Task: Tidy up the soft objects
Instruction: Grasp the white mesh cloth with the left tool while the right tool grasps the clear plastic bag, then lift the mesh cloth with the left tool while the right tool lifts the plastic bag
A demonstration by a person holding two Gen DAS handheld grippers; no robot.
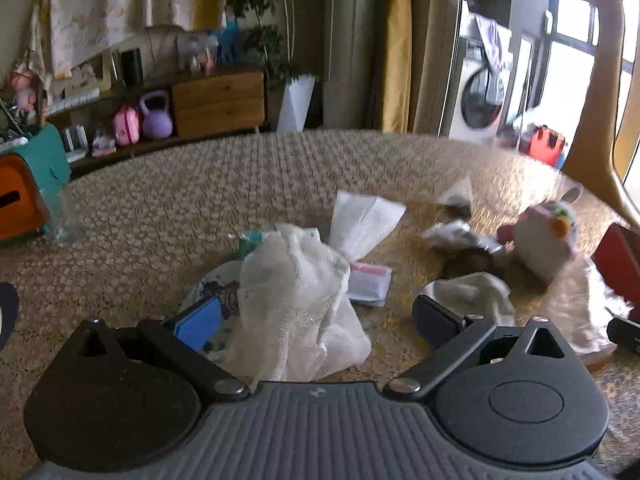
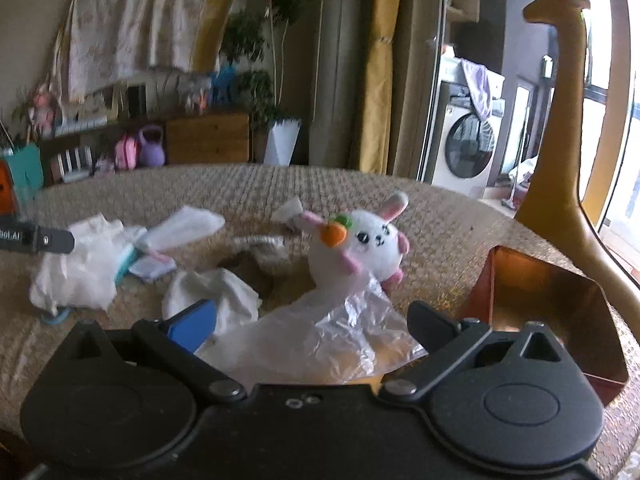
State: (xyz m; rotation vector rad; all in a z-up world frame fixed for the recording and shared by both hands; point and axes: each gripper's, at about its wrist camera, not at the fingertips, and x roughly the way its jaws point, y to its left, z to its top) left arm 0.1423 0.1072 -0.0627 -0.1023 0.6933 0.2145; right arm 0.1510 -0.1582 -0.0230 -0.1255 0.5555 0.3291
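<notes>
My left gripper [image 1: 316, 320] is open, its fingers on either side of a white mesh bag [image 1: 296, 300] that lies over a printed round item [image 1: 212, 296] on the woven table. A white cloth [image 1: 472, 292] lies by its right finger. My right gripper [image 2: 312, 320] is open around a crumpled clear plastic bag [image 2: 332, 336]. A white plush bunny [image 2: 368, 244] with a carrot sits just beyond it; it also shows in the left wrist view [image 1: 544, 236]. The mesh bag shows at left in the right wrist view [image 2: 80, 264].
A copper-red open box [image 2: 548, 304] stands at the right by my right gripper. A flat white pouch [image 1: 364, 228], a small zip bag [image 1: 368, 284] and dark wrapped items [image 1: 464, 248] lie mid-table. A tall giraffe figure [image 2: 564, 120] stands beyond the right edge.
</notes>
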